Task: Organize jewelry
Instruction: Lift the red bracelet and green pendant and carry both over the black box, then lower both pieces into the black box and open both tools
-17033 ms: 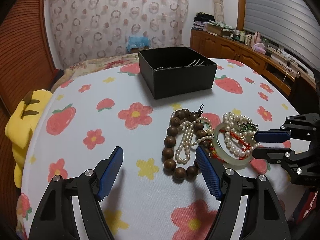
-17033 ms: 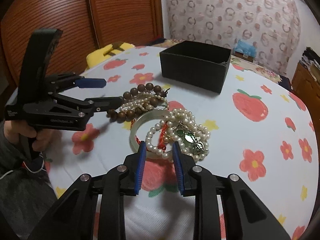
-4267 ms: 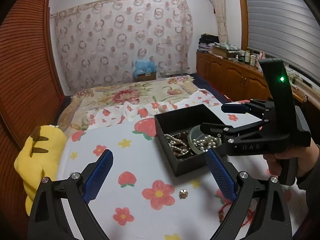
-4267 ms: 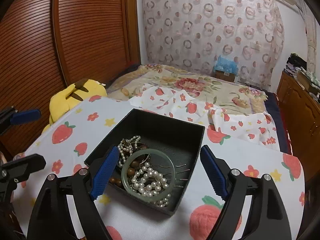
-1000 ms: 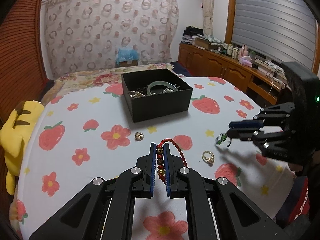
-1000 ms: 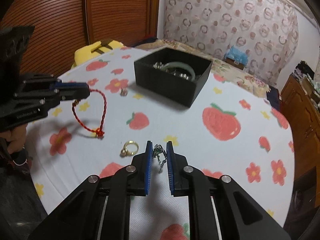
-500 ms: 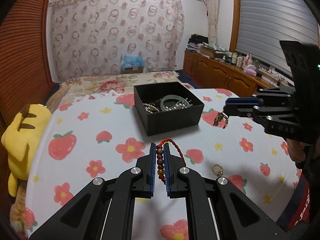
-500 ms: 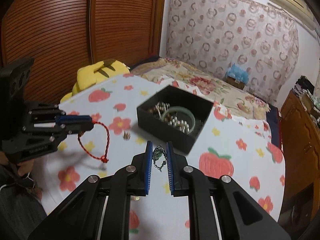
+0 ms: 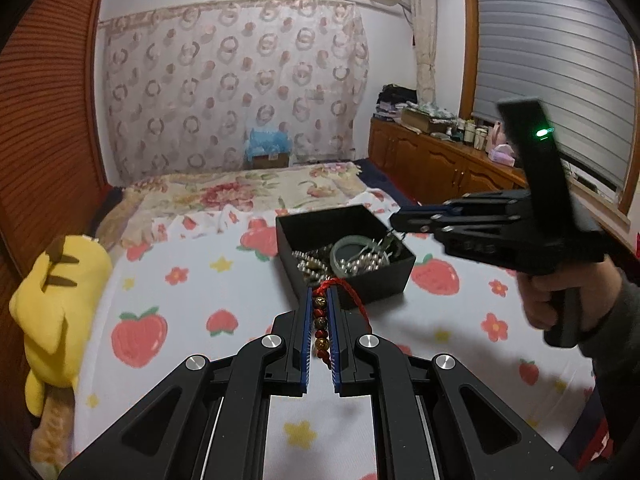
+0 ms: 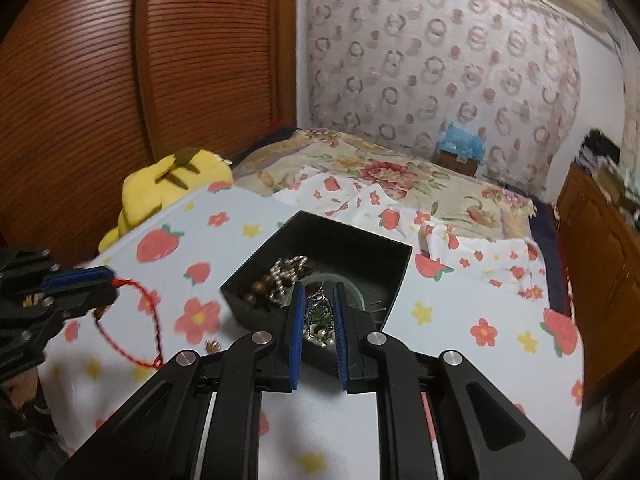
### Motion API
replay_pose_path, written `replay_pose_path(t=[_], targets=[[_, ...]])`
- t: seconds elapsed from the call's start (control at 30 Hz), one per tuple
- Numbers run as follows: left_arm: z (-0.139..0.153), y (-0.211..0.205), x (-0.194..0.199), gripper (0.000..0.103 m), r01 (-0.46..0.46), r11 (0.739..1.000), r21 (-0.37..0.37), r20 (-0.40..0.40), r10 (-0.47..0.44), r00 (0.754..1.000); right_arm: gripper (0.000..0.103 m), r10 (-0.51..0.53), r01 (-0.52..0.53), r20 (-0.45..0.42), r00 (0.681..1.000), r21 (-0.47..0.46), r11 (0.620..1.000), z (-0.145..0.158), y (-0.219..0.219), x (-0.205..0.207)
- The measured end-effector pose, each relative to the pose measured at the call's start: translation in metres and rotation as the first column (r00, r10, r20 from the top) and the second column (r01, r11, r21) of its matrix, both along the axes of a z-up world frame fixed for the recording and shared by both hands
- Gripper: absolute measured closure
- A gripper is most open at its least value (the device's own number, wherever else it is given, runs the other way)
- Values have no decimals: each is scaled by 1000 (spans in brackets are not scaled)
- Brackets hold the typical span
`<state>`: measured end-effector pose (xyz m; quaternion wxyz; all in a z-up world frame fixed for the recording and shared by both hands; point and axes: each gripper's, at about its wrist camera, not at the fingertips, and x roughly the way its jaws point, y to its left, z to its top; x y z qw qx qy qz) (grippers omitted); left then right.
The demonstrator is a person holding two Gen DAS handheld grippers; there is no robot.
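A black box (image 9: 390,276) (image 10: 396,264) stands on the strawberry-print table and holds a jade bangle (image 9: 340,249), pearls and wooden beads. My left gripper (image 9: 320,300) is shut on a red cord bracelet (image 9: 323,320) with beads, held in the air just short of the box's near wall; its loop hangs free in the right wrist view (image 10: 154,320). My right gripper (image 10: 318,300) (image 9: 394,222) is shut on a small green-and-silver chain piece (image 10: 318,312) and hangs over the box's opening.
A yellow plush toy (image 9: 52,300) (image 10: 168,188) lies at the table's left edge. A small gold trinket (image 10: 211,346) lies on the cloth left of the box. A bed with a floral cover (image 9: 240,192) lies behind the table, wooden cabinets (image 9: 432,160) to the right.
Both grippers rose and moved toward the box. The right one now hangs over the box with the chain piece; the left one carried the red bracelet up to its near wall.
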<state>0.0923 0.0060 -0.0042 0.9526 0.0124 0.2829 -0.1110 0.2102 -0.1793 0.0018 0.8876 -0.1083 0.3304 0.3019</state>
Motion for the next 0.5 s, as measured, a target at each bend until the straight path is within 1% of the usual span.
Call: replay_pose_path(t=[0.1,0.2,0.37,0.5], targets=[[4,-6,8,96,8,1000,14,10,-8,1000,87,-12,12,-13,1000,5,1000,-4,2,10],[3,-12,19,96,20,999,26,17,-21,1000,86,-36,36,-8,999,11,999,-7,3,17],[-4,-17,40,96,10,999,40,8,-11,1000,85,-44,44,-23,999,16,999,-10,1,26],[-2,-20,56,96,0,999,47,17,0,1000,84,-39,40,-30,999,30,999,-10,-3,28]])
